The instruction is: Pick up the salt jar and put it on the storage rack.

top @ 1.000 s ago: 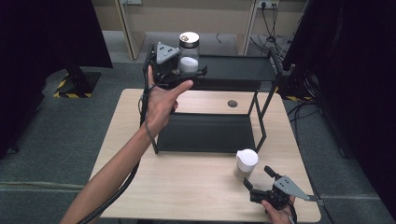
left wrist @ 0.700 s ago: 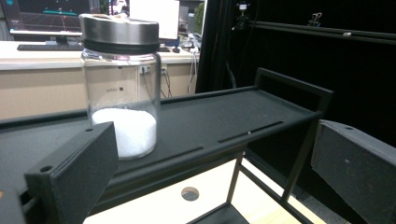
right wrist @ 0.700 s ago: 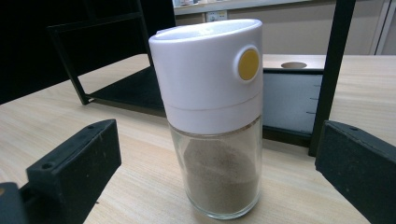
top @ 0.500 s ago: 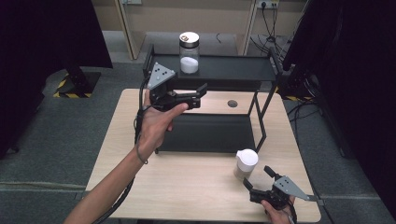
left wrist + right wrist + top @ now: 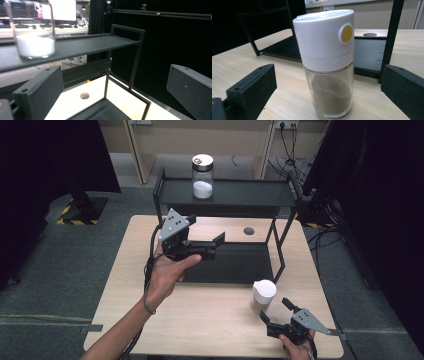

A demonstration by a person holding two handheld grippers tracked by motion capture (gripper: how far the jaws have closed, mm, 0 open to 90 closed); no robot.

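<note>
A glass jar (image 5: 202, 176) holding white powder, with a dark lid, stands on the top shelf of a black rack (image 5: 250, 194). My left gripper (image 5: 215, 246) hovers open and empty over the rack's lower shelf, well below and in front of the jar. In the left gripper view the jar (image 5: 34, 41) stands up at the left, beyond the open left gripper (image 5: 115, 92). A shaker (image 5: 263, 294) with a white cap stands on the table at the front right. My right gripper (image 5: 276, 312) is open just in front of it. In the right gripper view the shaker (image 5: 327, 62) holds brownish powder and stands between the spread jaws, untouched.
The rack's lower shelf (image 5: 235, 265) lies flat on the wooden table (image 5: 200, 320). A round hole (image 5: 248, 230) sits in the tabletop behind it. Rack posts (image 5: 277, 245) rise at the right, close to the shaker. Dark curtains and cables surround the table.
My left gripper has let go of the jar on the top shelf and drawn back and down toward me. The jar stays on the shelf. The right gripper has not moved.
</note>
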